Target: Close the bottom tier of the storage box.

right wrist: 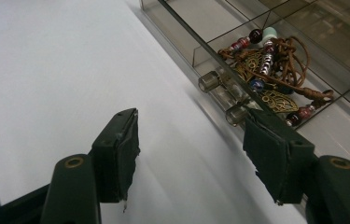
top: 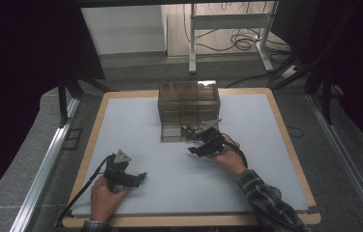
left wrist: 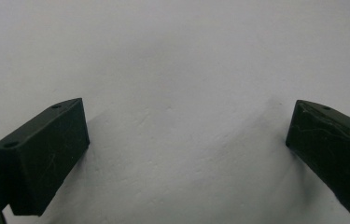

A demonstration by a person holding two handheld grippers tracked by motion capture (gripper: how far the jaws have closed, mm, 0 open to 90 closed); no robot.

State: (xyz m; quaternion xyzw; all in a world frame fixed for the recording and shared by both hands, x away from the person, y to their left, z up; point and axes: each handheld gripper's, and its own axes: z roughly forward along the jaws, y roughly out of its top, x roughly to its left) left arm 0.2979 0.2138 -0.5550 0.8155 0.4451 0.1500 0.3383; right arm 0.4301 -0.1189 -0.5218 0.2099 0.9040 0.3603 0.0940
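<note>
A smoky clear drawer box [top: 189,99] stands at the middle back of the white mat [top: 135,130]. Its bottom drawer [right wrist: 196,51] is pulled out and holds a beaded necklace with brown cord [right wrist: 268,70], seen small from above as the necklace [top: 188,130]. My right gripper [top: 193,144] hovers just in front of the drawer. In its own view the right gripper [right wrist: 191,121] is open with only mat between the jaws. The drawer's clear handle [right wrist: 221,95] lies just past the right jaw's tip. My left gripper [top: 142,177] rests at the front left, and the left gripper [left wrist: 186,112] is open over bare mat.
The mat lies on a wooden tabletop [top: 285,140] with metal rails [top: 48,159] along both sides. Behind the table, on the floor, are a desk frame [top: 227,21] and loose cables [top: 247,43]. A plaid sleeve [top: 266,198] comes in at the bottom right.
</note>
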